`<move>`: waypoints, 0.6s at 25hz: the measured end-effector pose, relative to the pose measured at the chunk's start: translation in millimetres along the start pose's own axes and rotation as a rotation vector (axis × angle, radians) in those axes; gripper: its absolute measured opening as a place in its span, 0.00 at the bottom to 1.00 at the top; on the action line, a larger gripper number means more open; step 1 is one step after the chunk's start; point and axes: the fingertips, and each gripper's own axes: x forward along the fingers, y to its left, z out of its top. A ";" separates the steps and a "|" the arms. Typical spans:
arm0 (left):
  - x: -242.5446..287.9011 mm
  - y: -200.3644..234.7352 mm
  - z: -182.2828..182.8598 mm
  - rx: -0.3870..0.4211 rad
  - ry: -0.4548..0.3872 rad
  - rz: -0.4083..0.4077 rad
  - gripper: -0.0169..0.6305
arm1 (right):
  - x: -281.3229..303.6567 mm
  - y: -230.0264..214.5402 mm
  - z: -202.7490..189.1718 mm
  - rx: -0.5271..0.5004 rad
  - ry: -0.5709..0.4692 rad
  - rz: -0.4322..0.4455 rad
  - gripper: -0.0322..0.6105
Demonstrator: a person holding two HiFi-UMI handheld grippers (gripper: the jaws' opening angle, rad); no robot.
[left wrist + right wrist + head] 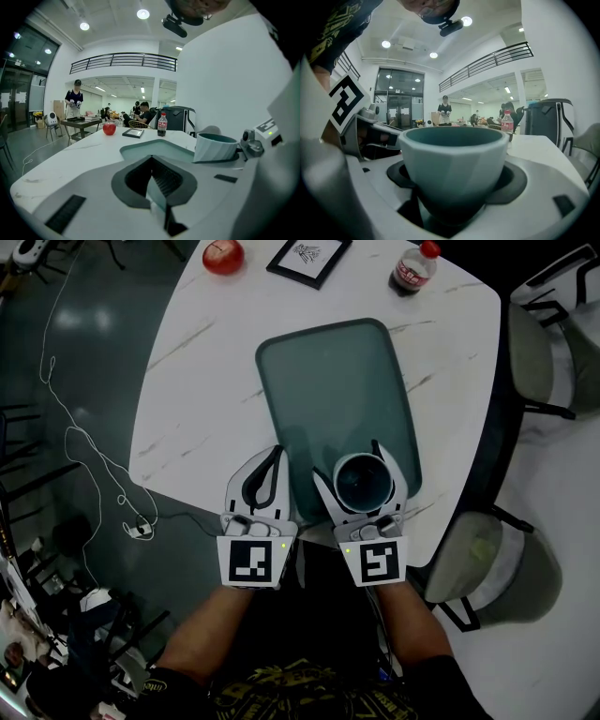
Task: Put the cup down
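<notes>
A pale teal cup with a dark inside stands upright between the jaws of my right gripper, which is shut on its faceted wall. It fills the right gripper view, cup, and its base is hidden there. The cup hangs over the near end of a dark green tray on the white marble table. My left gripper sits just left of it, jaws together with nothing between them. The left gripper view shows that gripper, and to its right the cup beside the tray.
At the table's far edge are a red apple, a black picture frame and a cola bottle. Grey chairs stand along the right side. A white cable trails over the floor at left. People sit at distant tables.
</notes>
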 end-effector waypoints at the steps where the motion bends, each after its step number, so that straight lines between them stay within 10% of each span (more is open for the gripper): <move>1: 0.2 -0.4 0.6 0.001 -0.003 0.000 0.04 | -0.3 0.0 -0.7 0.000 0.001 0.000 0.64; 15: -15.0 -7.4 8.5 -0.004 -0.029 0.012 0.04 | -3.4 7.1 -7.6 -0.013 0.017 0.063 0.74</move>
